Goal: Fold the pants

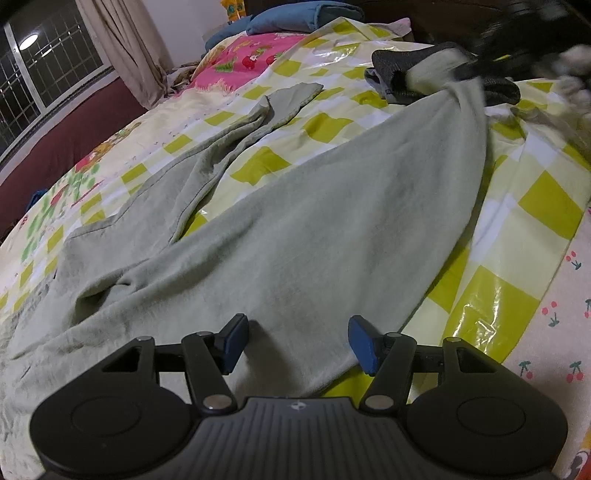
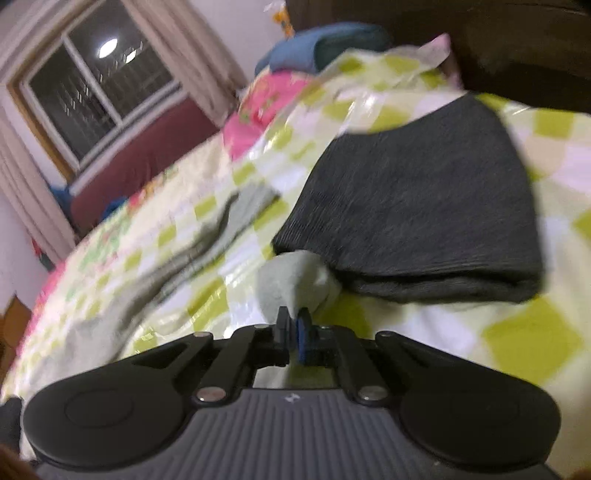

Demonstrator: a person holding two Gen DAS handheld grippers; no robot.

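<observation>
Pale green pants lie spread on a yellow-checked plastic sheet over a bed. My left gripper is open just above the wide near end of the pants, with cloth lying under its blue pads. One leg stretches away to the upper right, where my right gripper, blurred, holds its end. In the right wrist view the right gripper is shut on a bunch of the green pants cloth. The other leg lies rumpled to the left.
A folded dark grey garment rests on the sheet just beyond the pinched leg end. Blue bedding and a pink patterned cover lie at the far end. A window and curtain are at left, a dark headboard behind.
</observation>
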